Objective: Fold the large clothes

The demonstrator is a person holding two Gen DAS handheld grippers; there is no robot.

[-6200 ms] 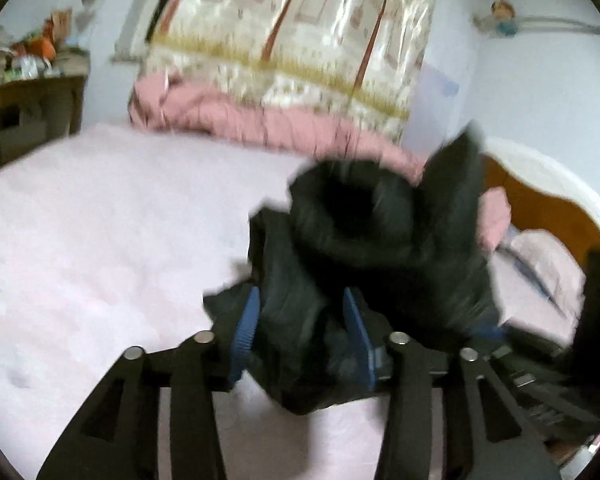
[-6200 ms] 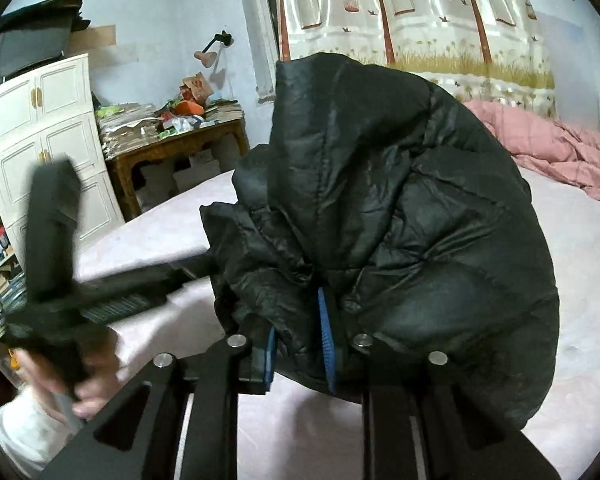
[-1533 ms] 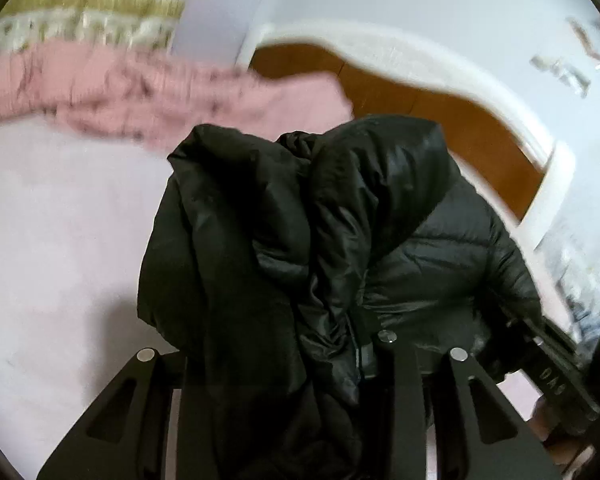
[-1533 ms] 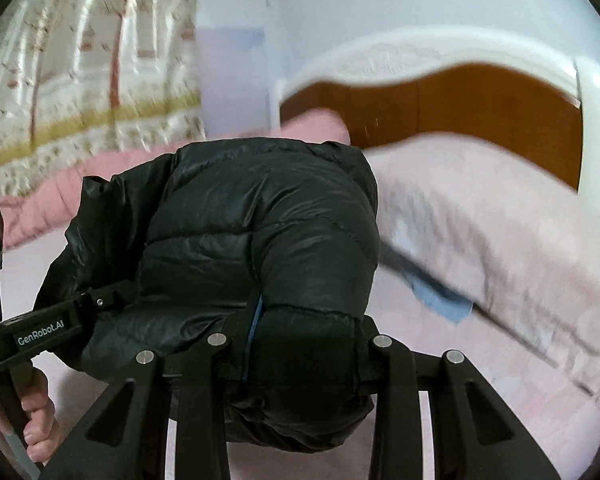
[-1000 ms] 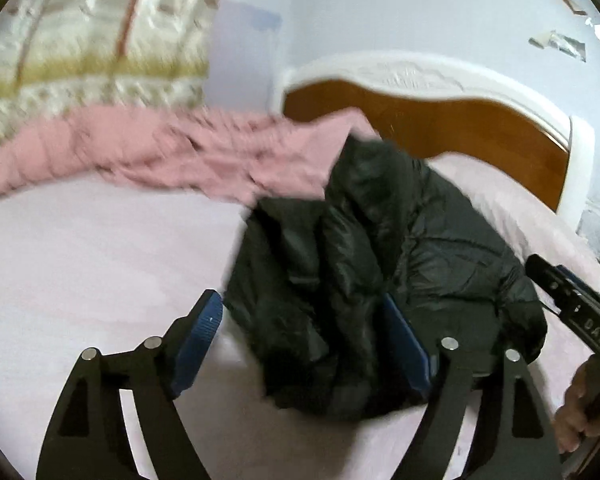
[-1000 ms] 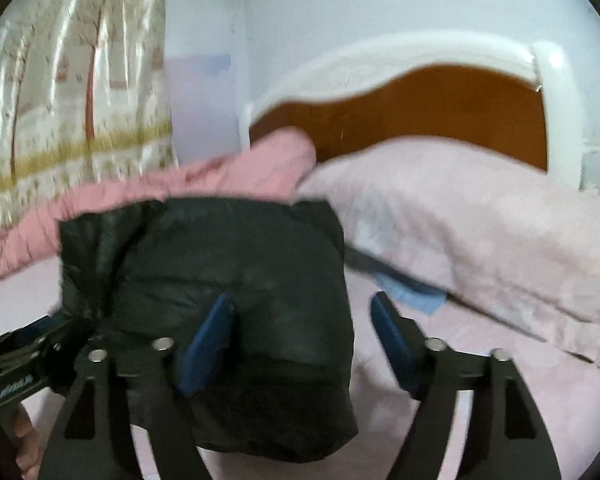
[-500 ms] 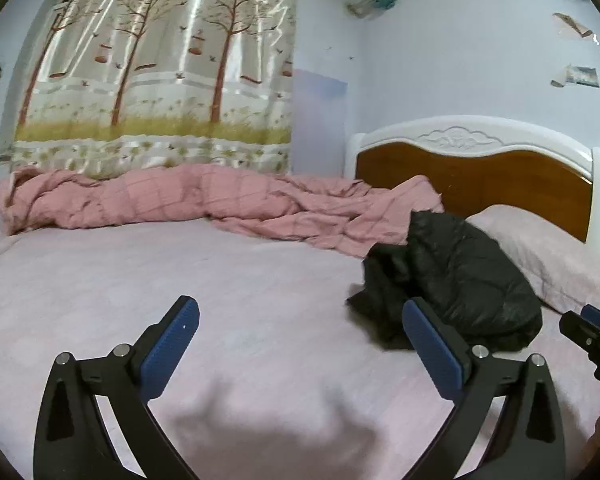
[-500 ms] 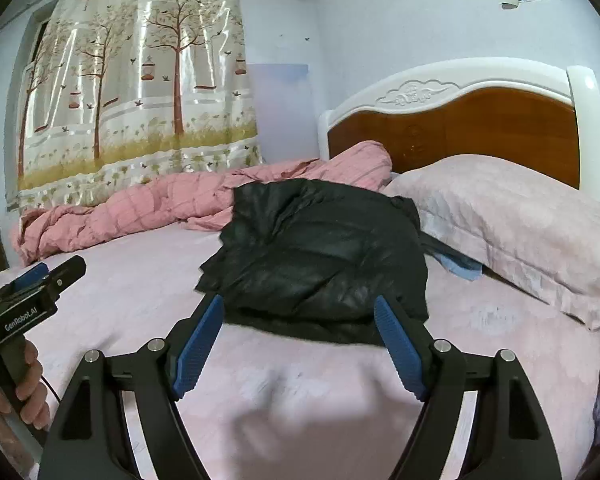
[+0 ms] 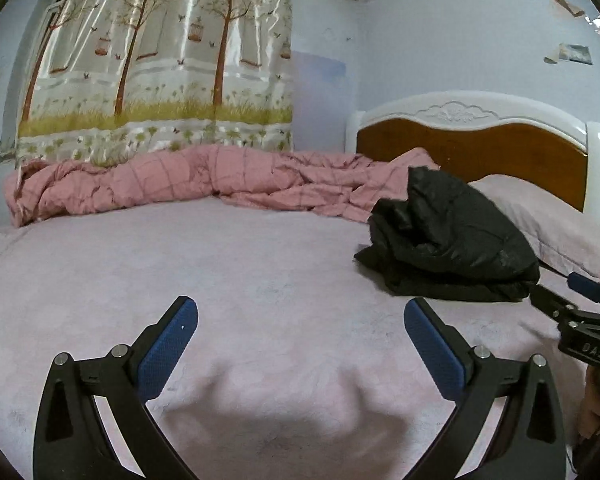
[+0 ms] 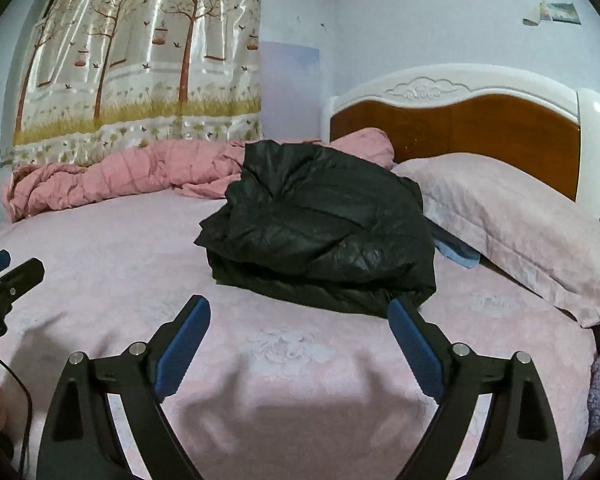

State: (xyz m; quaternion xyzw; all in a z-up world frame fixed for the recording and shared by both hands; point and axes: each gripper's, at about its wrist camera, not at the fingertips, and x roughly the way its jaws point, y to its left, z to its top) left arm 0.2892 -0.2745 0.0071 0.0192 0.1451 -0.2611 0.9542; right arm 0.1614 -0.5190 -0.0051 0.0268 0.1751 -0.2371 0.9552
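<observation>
A black puffer jacket point(image 10: 320, 236) lies folded in a bundle on the pink bed sheet point(image 10: 100, 264), next to the pillow; it also shows in the left wrist view point(image 9: 448, 240) at the right. My left gripper point(image 9: 300, 336) is open and empty, well back from the jacket and to its left. My right gripper point(image 10: 298, 336) is open and empty, just in front of the jacket and apart from it. The right gripper's tip shows at the right edge of the left wrist view point(image 9: 580, 312); the left gripper's tip shows at the left edge of the right wrist view point(image 10: 4, 276).
A rumpled pink quilt point(image 9: 180, 184) lies along the far side of the bed. A pink pillow point(image 10: 516, 220) rests against the wood and white headboard point(image 10: 460, 116). A blue cloth point(image 10: 456, 252) peeks from under the pillow. A tree-print curtain point(image 9: 160, 60) hangs behind.
Both grippers carried the folded jacket toward the pillow, let go of it and opened wide. In the last half second both pulled back a little more; the jacket lies still.
</observation>
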